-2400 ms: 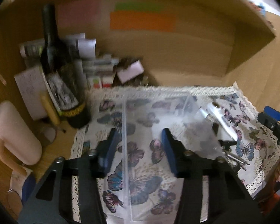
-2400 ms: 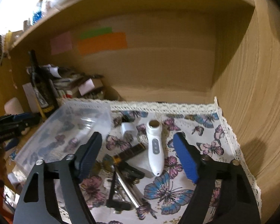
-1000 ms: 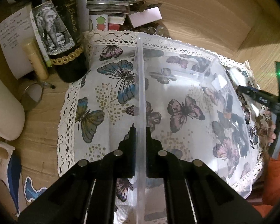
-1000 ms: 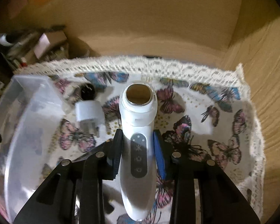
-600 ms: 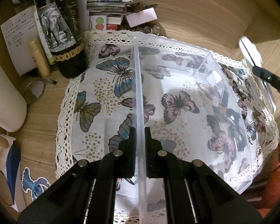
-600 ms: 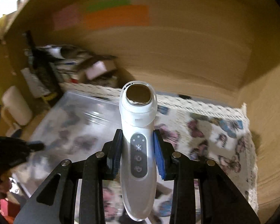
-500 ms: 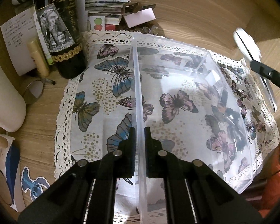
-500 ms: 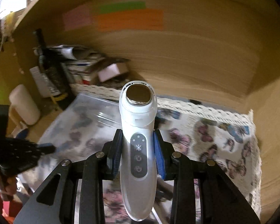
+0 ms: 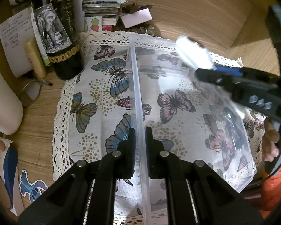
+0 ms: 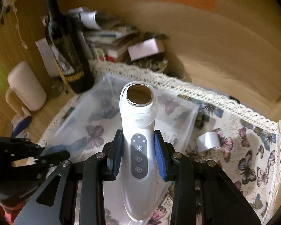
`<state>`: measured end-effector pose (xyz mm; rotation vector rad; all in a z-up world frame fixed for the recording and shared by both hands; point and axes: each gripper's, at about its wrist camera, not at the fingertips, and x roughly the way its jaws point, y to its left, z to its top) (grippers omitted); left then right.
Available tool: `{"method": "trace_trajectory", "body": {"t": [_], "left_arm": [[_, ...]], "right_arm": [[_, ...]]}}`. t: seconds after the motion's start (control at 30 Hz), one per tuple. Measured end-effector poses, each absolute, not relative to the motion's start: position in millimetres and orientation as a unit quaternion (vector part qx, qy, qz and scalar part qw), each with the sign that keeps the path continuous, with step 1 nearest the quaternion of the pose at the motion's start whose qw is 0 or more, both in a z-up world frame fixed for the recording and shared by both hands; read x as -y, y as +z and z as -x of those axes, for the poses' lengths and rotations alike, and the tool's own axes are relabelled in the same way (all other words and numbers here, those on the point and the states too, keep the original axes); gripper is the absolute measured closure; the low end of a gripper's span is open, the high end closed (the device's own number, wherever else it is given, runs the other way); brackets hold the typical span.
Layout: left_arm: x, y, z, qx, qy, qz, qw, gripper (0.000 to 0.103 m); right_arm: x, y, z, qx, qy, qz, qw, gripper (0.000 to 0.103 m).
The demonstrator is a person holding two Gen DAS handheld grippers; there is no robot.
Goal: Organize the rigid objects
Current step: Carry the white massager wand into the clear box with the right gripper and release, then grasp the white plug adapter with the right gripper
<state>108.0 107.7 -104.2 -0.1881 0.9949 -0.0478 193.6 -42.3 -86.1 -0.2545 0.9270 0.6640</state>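
A clear plastic bin sits on a butterfly cloth. My left gripper is shut on the bin's left wall. My right gripper is shut on a white handheld device with a round metal head and three buttons. It holds the device in the air above the bin. In the left wrist view the device and the right gripper reach in over the bin's far right corner. The bin looks empty inside.
A dark wine bottle stands by the bin's far left corner, with papers and small boxes behind it. A white roll lies on the cloth right of the bin. A cream cylinder stands at the left. Wooden walls enclose the space.
My right gripper has carried the white device further left and forward, from beside the bin to over it. My left gripper keeps its hold on the bin wall.
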Motion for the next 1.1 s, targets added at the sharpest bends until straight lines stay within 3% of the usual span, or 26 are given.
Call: {"method": "trace_trajectory", "body": {"t": [0.37,0.9,1.1], "left_arm": [[-110,-103,-109,-0.472,-0.026,0.087,0.877,0.093],[-110,-93,-127,-0.469,-0.007,0.074,0.880,0.093],[-113,-89,-137,-0.466,0.000,0.075,0.882,0.093]], "right_arm": [[22,-117,-201,-0.476,0.312,0.157,0.807,0.073],[82,-67,-199,-0.399,0.294,0.126,0.860,0.073],[124,-72,-223,-0.409,0.253,0.101,0.871,0.073]]}}
